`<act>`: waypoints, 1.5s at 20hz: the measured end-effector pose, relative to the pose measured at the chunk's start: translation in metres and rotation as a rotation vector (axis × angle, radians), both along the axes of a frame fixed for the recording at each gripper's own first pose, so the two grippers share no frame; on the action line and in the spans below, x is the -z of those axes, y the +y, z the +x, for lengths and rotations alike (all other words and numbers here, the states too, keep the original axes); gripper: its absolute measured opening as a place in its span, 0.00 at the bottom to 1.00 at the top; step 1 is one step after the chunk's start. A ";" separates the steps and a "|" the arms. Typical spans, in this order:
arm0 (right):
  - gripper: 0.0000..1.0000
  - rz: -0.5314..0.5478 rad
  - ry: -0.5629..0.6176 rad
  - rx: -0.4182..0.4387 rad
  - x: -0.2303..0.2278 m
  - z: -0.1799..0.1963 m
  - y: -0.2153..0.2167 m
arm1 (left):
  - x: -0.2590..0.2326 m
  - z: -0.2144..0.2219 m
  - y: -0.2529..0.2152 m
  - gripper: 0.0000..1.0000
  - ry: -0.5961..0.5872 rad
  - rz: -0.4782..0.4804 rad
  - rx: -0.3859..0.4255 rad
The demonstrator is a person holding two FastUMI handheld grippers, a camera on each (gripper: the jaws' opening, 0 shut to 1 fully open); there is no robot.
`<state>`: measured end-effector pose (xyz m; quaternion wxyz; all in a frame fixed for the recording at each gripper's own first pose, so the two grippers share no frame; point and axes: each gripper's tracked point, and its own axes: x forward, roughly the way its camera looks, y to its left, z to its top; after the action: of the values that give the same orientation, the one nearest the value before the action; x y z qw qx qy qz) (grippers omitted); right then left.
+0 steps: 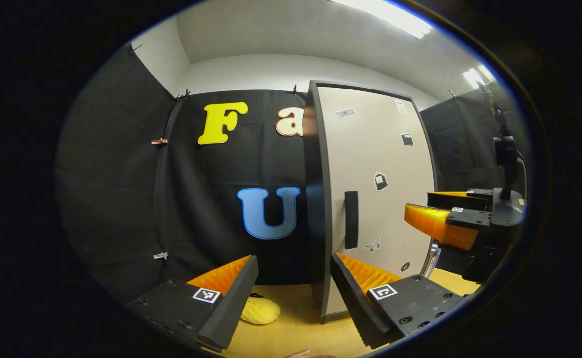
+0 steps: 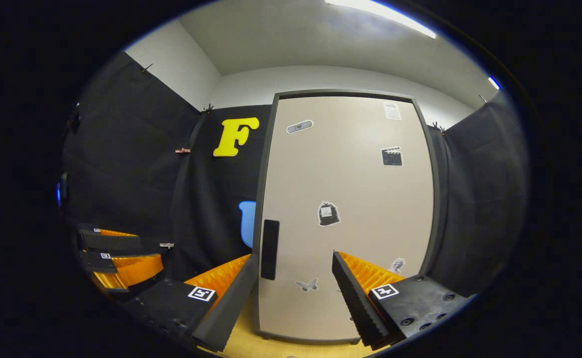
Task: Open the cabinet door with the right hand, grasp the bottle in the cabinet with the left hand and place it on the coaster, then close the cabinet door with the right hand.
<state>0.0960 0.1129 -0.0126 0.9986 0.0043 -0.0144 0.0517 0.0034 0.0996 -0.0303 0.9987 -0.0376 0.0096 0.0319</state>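
Note:
A tall cabinet stands on the table with its pale door (image 2: 350, 214) shut, so the inside is hidden. The black vertical handle (image 2: 270, 248) sits at the door's left edge. My right gripper (image 2: 296, 293) is open, close in front of the door's lower part, with the handle just above its left finger. In the left gripper view the same door (image 1: 375, 164) and handle (image 1: 351, 219) stand to the right, with the right gripper (image 1: 418, 205) beside them. My left gripper (image 1: 293, 293) is open and holds nothing. A yellow round coaster (image 1: 260, 311) lies below it, left of the cabinet.
The table top (image 1: 296, 333) is yellow wood. Black cloth walls close in on the left, back and right. The left gripper (image 2: 149, 252) hangs at the far left of the right gripper view, apart from the cabinet. Stickers dot the door.

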 end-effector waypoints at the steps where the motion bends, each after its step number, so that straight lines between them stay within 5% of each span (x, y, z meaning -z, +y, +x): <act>1: 0.97 0.007 0.004 -0.009 0.003 0.009 0.011 | 0.002 0.000 0.009 0.93 0.001 -0.001 -0.007; 6: 0.95 0.021 0.044 -0.017 0.024 0.056 0.046 | 0.012 0.004 0.047 0.93 0.003 0.003 -0.028; 15: 0.88 0.033 0.127 0.085 0.065 0.114 0.048 | 0.033 0.021 0.076 0.93 0.033 0.018 -0.025; 22: 0.65 0.006 0.127 0.159 0.074 0.127 0.037 | 0.041 0.023 0.081 0.93 0.051 0.000 -0.028; 23: 0.43 0.004 0.123 0.178 0.076 0.135 0.037 | 0.042 0.023 0.080 0.93 0.051 -0.002 -0.025; 26: 0.43 -0.008 0.118 0.216 0.075 0.134 0.036 | 0.042 0.020 0.076 0.93 0.055 -0.011 -0.021; 30: 0.22 -0.001 0.153 0.200 0.079 0.132 0.035 | 0.041 0.009 0.073 0.93 0.063 -0.013 -0.022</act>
<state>0.2281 0.1479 -0.0912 0.9969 0.0061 0.0617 -0.0489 0.0119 0.1725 -0.0715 0.9973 -0.0430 0.0408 0.0440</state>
